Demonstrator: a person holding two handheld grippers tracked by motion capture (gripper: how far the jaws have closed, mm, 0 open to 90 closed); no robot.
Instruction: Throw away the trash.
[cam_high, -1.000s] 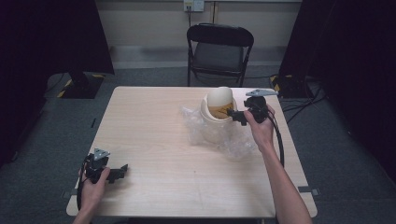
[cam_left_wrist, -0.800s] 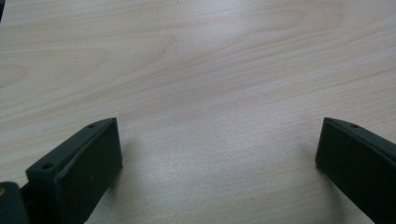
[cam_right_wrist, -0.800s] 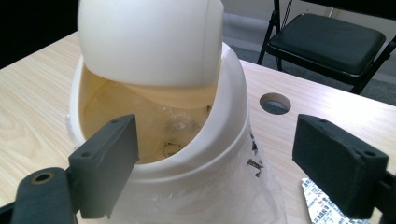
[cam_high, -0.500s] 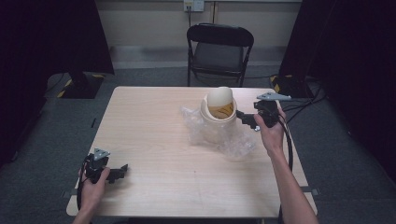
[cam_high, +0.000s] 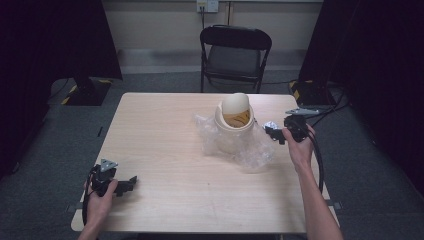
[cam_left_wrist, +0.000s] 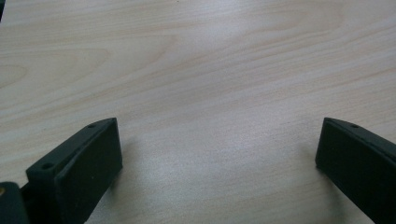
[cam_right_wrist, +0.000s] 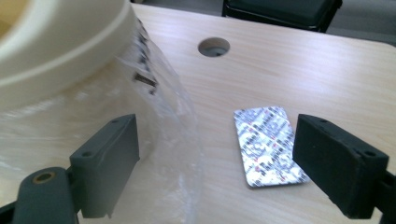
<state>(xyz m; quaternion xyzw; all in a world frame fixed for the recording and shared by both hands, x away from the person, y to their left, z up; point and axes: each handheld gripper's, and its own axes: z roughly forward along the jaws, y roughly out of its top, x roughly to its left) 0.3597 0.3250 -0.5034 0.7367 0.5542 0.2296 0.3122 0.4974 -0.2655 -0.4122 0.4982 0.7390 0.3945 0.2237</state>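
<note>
My right gripper (cam_right_wrist: 217, 163) has its two black fingers (cam_right_wrist: 106, 163) spread wide with nothing pressed between them; the table shows through the gap. Just inside the finger at the right of the right gripper view lies a silver foil blister pack (cam_right_wrist: 270, 145), flat on the table (cam_right_wrist: 327, 74) and not yet touched by either finger. The other finger sits against crumpled clear plastic wrap (cam_right_wrist: 163, 121), which spreads out around the base of a cream-coloured bin (cam_right_wrist: 60, 51). In the high view the right gripper (cam_high: 276, 134) hovers low near the table's right edge, with the blister pack (cam_high: 270, 125) a small bright patch at its tip and the bin (cam_high: 233, 127) with its domed swing lid just beyond, wrapped loosely in the plastic (cam_high: 252, 152). My left gripper (cam_left_wrist: 212, 186) rests on bare table at the near left corner, its fingers also wide and empty; in the high view it (cam_high: 129, 181) is well apart from everything else. I judge the step in hand to be the approach to picking up the blister pack. The next move calls for lowering the fingers to straddle the pack's edges, keeping clear of the plastic, then closing gently, since the pack is thin and lies flush with the table.
</note>
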